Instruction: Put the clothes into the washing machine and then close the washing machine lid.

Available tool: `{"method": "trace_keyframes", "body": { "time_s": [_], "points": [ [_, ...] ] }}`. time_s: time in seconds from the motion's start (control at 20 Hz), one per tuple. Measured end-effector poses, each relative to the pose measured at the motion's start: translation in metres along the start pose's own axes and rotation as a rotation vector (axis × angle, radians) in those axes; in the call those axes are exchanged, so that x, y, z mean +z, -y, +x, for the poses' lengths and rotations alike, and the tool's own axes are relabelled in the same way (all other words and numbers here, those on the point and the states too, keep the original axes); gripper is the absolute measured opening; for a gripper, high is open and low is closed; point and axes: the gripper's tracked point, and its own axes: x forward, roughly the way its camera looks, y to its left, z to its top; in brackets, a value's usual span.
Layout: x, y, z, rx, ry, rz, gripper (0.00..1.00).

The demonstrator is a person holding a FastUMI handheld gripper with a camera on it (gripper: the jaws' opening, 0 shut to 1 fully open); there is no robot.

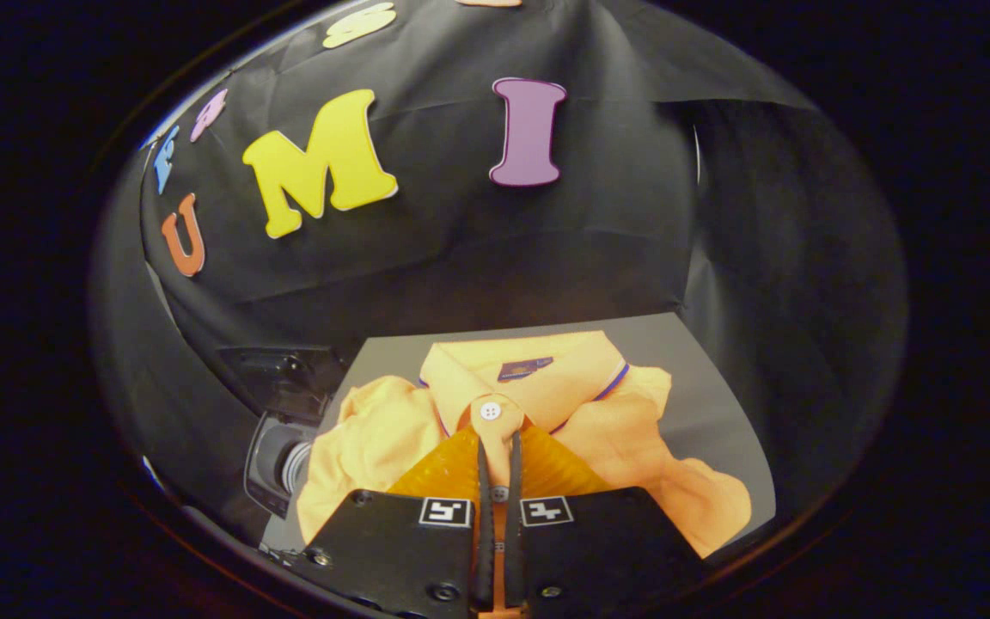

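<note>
Orange polo shirt (546, 404), one garment, has its button placket pinched in the jaws.

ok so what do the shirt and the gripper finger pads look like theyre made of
Shirt: orange woven or knit cloth, matte, soft folds, white plastic-looking button. Finger pads: translucent amber, ribbed, likely rubber or soft plastic. The gripper is shut on the shirt's placket.

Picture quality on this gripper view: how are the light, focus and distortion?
Gripper view: warm light falls on the orange shirt and grey table, the booth beyond staying dim; strong fisheye bending curves the table edges; shirt button is sharp; tongs pinch the placket; the washing machine sits in shadow.
</note>
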Motion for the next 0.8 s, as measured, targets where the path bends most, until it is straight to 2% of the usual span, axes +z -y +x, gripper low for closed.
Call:
{"method": "trace_keyframes", "body": {
  "time_s": [0.4, 0.8],
  "points": [
    [0.035, -0.077, -0.085, 0.089, 0.117, 0.009, 0.08],
    [0.039, -0.197, -0.161, 0.181, 0.197, -0.061, 0.08]
  ]
}}
